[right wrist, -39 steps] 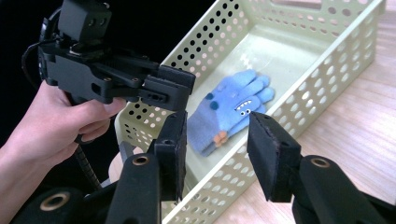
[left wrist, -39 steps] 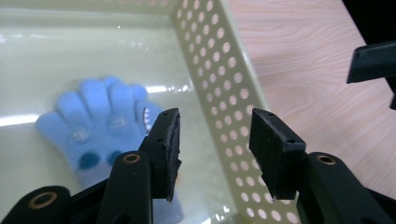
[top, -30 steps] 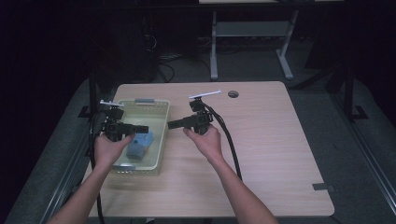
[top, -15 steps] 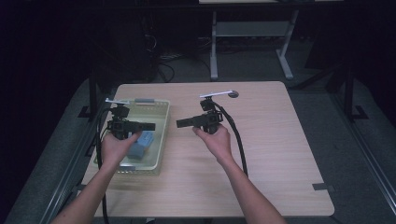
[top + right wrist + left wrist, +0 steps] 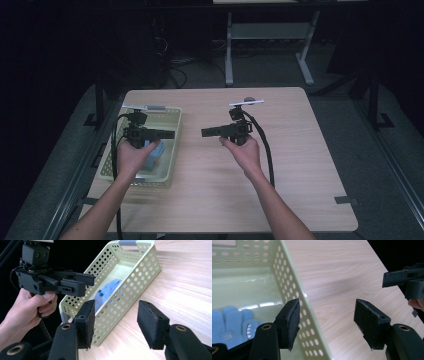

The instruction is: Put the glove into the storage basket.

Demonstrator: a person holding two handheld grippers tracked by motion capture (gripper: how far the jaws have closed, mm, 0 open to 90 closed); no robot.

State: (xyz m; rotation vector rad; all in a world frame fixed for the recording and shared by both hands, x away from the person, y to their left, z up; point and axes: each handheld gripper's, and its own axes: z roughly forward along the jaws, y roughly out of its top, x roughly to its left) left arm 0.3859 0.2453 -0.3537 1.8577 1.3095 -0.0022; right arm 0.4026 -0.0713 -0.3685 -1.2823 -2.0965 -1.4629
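Item: we are holding the left hand-held gripper [image 5: 167,134] over the pale green perforated basket [image 5: 170,150], its jaws wide and just opening further, nothing between them. A blue shark-faced toy [image 5: 234,322] is lying inside (partly hidden). Our right hand-held gripper [image 5: 207,132] is hovering above the tabletop [image 5: 300,165], jaws likewise widening, empty.

One basket [image 5: 172,131] — one blue toy [image 5: 154,152]; two tongs
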